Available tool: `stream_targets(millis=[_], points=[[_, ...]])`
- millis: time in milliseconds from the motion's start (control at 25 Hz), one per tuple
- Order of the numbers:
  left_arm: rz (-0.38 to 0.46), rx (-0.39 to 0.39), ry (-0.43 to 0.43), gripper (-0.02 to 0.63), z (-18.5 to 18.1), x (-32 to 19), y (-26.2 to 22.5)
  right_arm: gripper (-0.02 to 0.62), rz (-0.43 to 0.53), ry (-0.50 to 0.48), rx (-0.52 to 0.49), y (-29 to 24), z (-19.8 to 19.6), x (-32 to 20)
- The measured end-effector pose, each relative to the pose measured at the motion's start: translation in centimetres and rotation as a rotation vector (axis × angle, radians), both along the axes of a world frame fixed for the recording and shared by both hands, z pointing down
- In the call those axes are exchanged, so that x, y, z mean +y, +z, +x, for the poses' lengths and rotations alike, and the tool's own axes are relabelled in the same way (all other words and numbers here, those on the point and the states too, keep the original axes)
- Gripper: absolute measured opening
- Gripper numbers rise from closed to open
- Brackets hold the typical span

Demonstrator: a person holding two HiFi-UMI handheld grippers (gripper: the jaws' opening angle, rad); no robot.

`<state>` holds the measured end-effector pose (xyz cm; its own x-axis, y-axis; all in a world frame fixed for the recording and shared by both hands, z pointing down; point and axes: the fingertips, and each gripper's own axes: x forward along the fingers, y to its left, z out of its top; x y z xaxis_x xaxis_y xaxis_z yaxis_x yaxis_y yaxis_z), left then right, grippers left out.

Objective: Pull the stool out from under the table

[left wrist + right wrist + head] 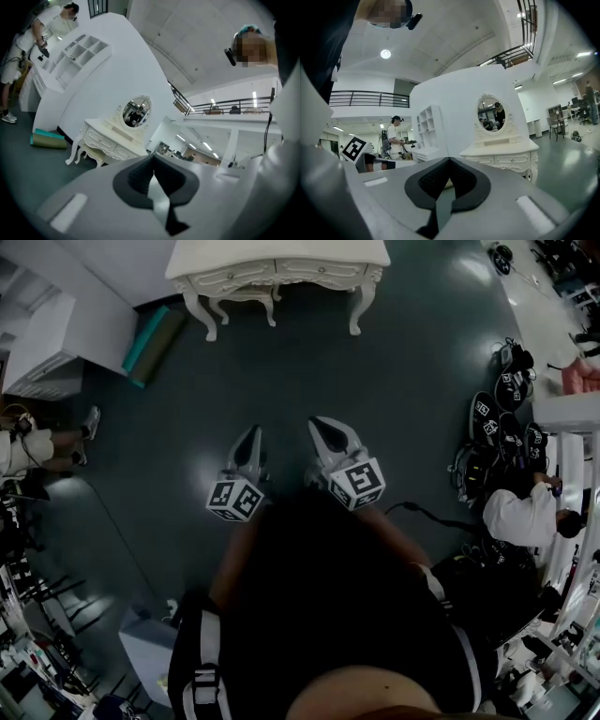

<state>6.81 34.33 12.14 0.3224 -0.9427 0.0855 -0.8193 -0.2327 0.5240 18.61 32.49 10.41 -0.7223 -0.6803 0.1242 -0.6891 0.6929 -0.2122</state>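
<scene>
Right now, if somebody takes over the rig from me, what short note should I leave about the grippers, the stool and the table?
Left gripper: shut, empty.
Right gripper: shut, empty.
Both hang over the floor, well short of the white table.
Stool: under the table, untouched.
Done: nothing yet.
Left: walk up, grip the stool, pull it out.

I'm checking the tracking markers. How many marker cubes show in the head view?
2. One marker cube sits on the left gripper, left of centre; the second marker cube is on the right gripper, beside it. None seems hidden.
</scene>
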Motion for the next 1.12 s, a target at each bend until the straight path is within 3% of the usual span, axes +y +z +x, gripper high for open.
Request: stream_targets(millis=[440,800,1120], points=[[-0.047,0.014,-0.079,0.008,-0.2,-5.8,1.7,-0.002,-0.02,-0.04,-0.001,1.4,0.8,-7.1],[-0.083,0.104,-0.061,0.008,-1.9,-16.6,3.5,-0.002,0.002,-0.013,0.039,1.1,-0.7,-16.9],[-0.148,0.174,-0.022,0.008,-5.8,-27.5,5.0,-0.002,0.015,0.012,0.038,0.9,-5.0,-27.1]])
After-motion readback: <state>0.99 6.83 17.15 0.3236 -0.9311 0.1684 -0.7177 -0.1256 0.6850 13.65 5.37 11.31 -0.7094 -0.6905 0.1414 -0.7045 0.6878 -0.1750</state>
